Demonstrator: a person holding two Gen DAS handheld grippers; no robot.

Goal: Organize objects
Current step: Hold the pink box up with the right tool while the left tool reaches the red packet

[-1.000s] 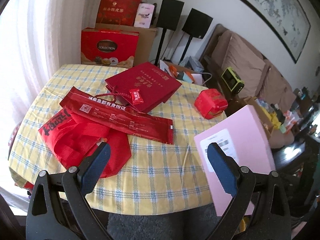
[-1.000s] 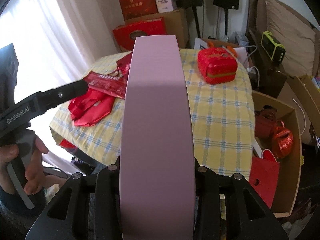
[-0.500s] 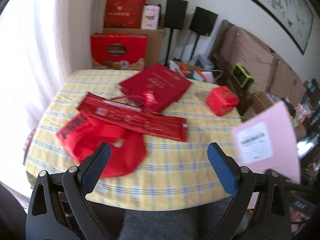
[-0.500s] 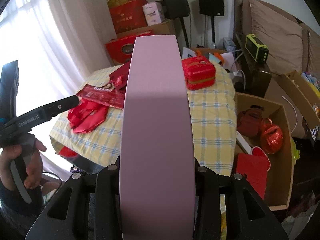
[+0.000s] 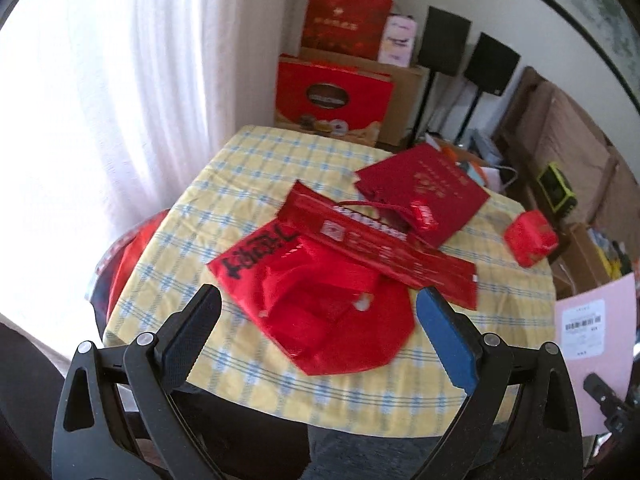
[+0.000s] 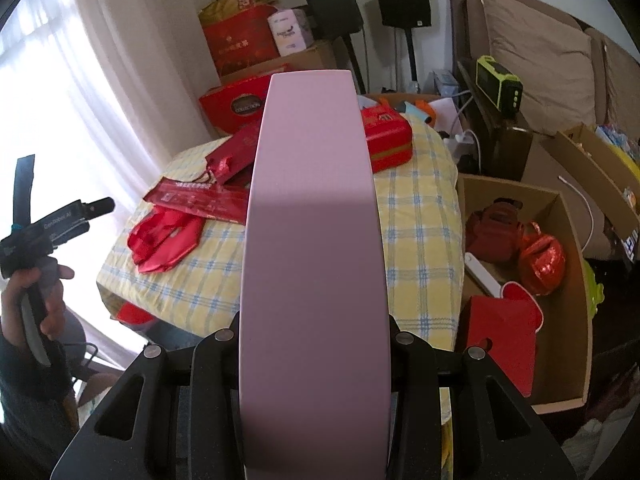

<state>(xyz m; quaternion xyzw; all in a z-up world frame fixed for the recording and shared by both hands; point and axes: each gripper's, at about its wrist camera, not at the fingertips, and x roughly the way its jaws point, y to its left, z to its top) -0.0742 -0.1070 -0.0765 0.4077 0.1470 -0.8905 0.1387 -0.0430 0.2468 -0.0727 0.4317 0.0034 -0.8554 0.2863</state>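
While pinched in the right hand-held gripper (image 6: pixel 314 364), the pink box (image 6: pixel 312 240) extends lengthwise toward the table (image 6: pixel 420 216).

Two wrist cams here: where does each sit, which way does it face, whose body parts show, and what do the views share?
Left wrist: on the left gripper, jaws open and empty, angled down at the checked table and red plastic bag; no hand shows.
Right wrist: on the right gripper, angled down along the clamped pink box toward the table and cardboard box; person's left hand shows at left.
Shared: table, bag, pink box, red tin, speakers.
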